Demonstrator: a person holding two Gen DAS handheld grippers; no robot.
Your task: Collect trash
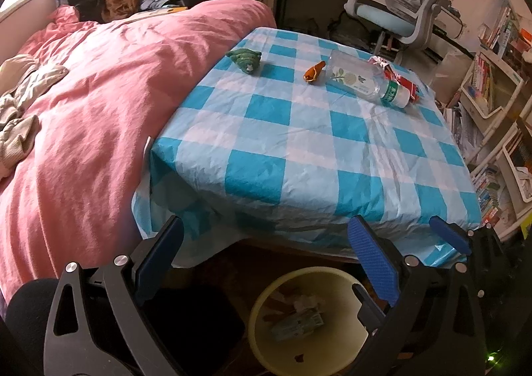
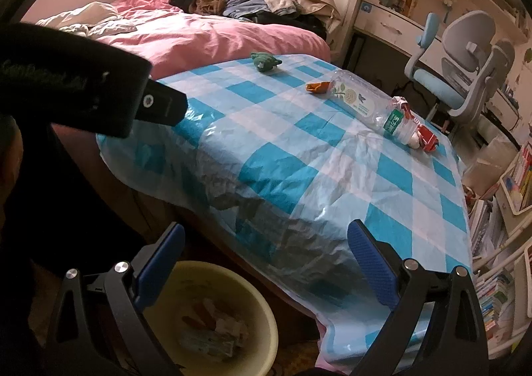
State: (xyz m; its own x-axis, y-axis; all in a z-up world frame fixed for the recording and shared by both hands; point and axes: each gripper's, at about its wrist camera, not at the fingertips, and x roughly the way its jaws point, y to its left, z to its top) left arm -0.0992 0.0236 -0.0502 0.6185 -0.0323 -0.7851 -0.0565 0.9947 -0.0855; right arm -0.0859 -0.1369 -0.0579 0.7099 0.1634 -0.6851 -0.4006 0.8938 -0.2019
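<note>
Holding both claws low at the near edge of the table [image 1: 299, 156], above the floor. I am keeping the left gripper [image 1: 266, 263] released, jaws spread wide, nothing between its blue pads [image 1: 375, 263]. Directly below it, between and under its fingers, the pale yellow bin [image 1: 266, 336] is sitting on the floor with some wrappers and paper scraps already lying inside. The right gripper [image 2: 266, 263] is likewise spread wide and gripping nothing; the bin [image 2: 259, 326] is showing under its left finger.

Looking ahead of both claws, across the blue-and-white checked tablecloth [image 2: 316, 183], I am seeing the trash lying at the far side, well apart from the fingertips. A clear plastic bottle [image 1: 362, 78] is lying on its side, far and to the right of the left claw, its white cap [image 2: 413, 142] pointing right. A red crumpled wrapper [image 1: 392, 71] is lying just behind the bottle's neck end, touching or nearly touching it; I cannot tell which. An orange scrap [image 1: 314, 71] is lying just beside the bottle's base, on its left. A green crumpled item [image 1: 245, 58] is resting farther left, near the far left corner, apart from the rest.

A pink blanket [image 1: 99, 110] is covering the bed left of the table. An office chair [image 1: 405, 3] is standing beyond it, far right.
</note>
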